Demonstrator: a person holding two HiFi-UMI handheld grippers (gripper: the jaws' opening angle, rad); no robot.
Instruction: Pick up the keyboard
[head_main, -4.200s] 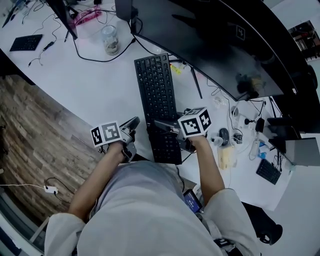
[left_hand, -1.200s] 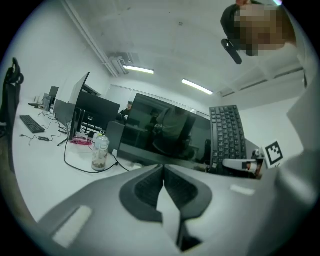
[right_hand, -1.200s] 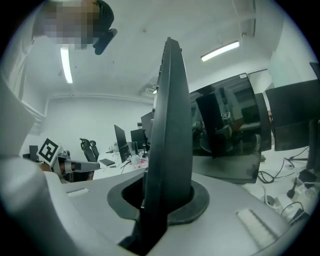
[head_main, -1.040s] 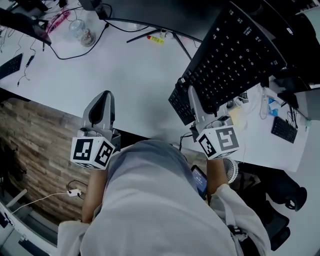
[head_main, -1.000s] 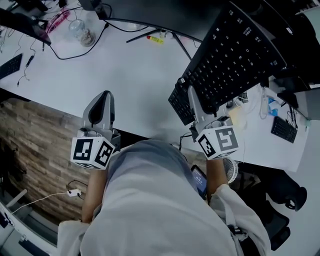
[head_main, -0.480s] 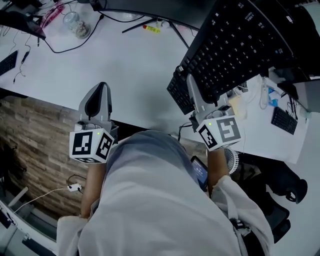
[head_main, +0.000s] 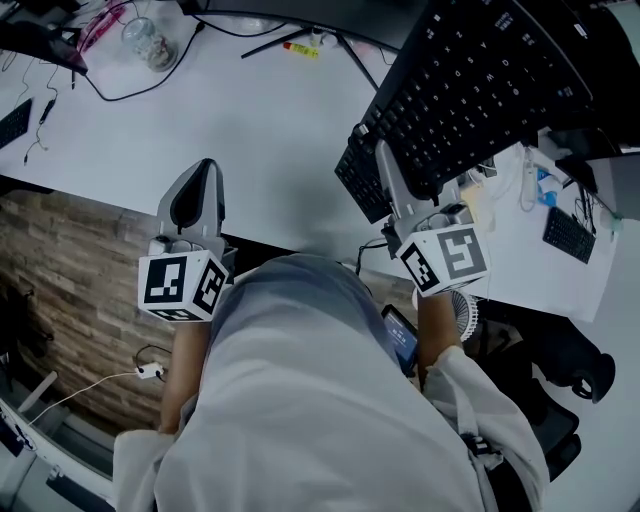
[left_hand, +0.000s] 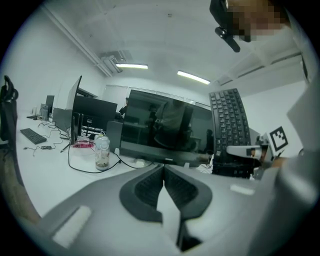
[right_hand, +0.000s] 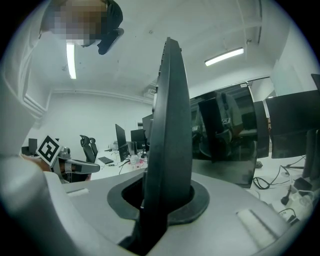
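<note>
The black keyboard (head_main: 470, 90) hangs in the air above the right part of the white desk (head_main: 250, 130), tilted up and away from me. My right gripper (head_main: 385, 170) is shut on its near short end. In the right gripper view the keyboard (right_hand: 170, 125) stands edge-on, clamped between the pads of the right gripper (right_hand: 162, 195). My left gripper (head_main: 198, 190) hovers over the desk's front edge, shut with nothing in it. In the left gripper view its pads (left_hand: 150, 185) meet, and the keyboard (left_hand: 228, 130) shows at the right.
A glass jar (head_main: 145, 45) with a black cable beside it stands at the back left. A yellow item (head_main: 300, 50) lies near the monitor stand. A small dark keypad (head_main: 570, 235) and clutter sit at the right. A large monitor (left_hand: 165, 132) lines the far side.
Four seconds ago the keyboard lay flat on the desk with my right gripper at its near end; now it is off the desk and tilted up. Over the last second hardly anything moved.
</note>
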